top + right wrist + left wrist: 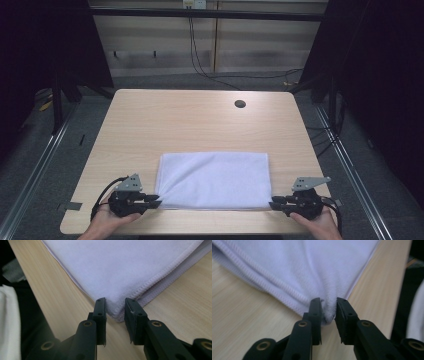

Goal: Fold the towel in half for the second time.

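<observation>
Pale wood table (pixel 150 120) carries a white folded towel (pixel 215 180) near its front edge, lying flat. At the towel's near left corner, the left gripper (pixel 156 201) has its jaws parted, the bunched corner between them but not pinched. At the near right corner, the right gripper (pixel 272 203) stands likewise unclamped around the neat corner. To finish the release well, I judge both should draw straight back, level, without snagging the hems, so the fold stays square.
</observation>
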Available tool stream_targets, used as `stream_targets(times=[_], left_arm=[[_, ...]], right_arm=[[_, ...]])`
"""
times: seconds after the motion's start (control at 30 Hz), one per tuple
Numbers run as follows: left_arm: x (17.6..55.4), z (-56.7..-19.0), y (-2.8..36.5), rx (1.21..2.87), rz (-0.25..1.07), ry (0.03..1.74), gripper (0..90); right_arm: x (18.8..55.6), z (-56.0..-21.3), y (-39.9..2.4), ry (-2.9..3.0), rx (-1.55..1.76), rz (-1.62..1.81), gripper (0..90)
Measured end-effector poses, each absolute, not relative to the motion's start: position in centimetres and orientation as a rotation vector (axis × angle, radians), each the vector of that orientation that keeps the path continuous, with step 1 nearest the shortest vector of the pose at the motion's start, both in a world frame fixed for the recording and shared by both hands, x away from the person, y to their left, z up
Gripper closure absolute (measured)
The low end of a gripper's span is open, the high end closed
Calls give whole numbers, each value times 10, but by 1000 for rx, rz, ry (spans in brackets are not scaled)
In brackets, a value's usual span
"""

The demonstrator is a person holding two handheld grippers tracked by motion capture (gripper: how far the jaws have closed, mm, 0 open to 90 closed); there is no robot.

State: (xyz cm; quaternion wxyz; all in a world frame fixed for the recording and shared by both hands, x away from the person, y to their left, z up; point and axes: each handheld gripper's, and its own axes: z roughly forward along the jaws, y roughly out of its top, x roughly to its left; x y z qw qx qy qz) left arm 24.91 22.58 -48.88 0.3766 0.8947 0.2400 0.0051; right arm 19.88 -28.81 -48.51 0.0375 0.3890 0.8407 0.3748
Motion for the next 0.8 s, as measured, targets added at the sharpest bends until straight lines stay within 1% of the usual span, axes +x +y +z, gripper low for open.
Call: stream_targets(times=[0.07,0.1,0.17,0.23,0.3,0.4,0.5,0.57,0.63,0.7,0.8], left_arm=[[251,-491,229,2303,17,652,713],[252,-491,230,2280,-3,655,702],[254,-487,232,2215,-30,661,678],[259,-480,236,2125,-48,685,629],[266,-471,239,2047,-15,721,571],[280,-459,239,1986,58,787,473],[293,-452,242,1944,92,837,421],[293,-453,249,1949,137,850,401],[290,-460,263,1877,138,911,375],[284,-466,273,1908,185,940,345],[283,-474,286,1874,209,1021,314]], right_arm=[[204,-489,-286,2590,1207,1093,714],[207,-492,-284,2599,1202,1084,714],[210,-492,-283,2577,1207,1072,682],[213,-488,-283,2538,1235,1056,649],[217,-482,-287,2497,1233,1127,624],[226,-468,-295,2376,1263,1233,540],[233,-454,-303,2253,1263,1290,476],[233,-448,-310,2151,1263,1361,446],[229,-449,-318,2072,1292,1393,429],[223,-458,-328,2011,1342,1379,409],[214,-468,-338,1998,1406,1383,371]])
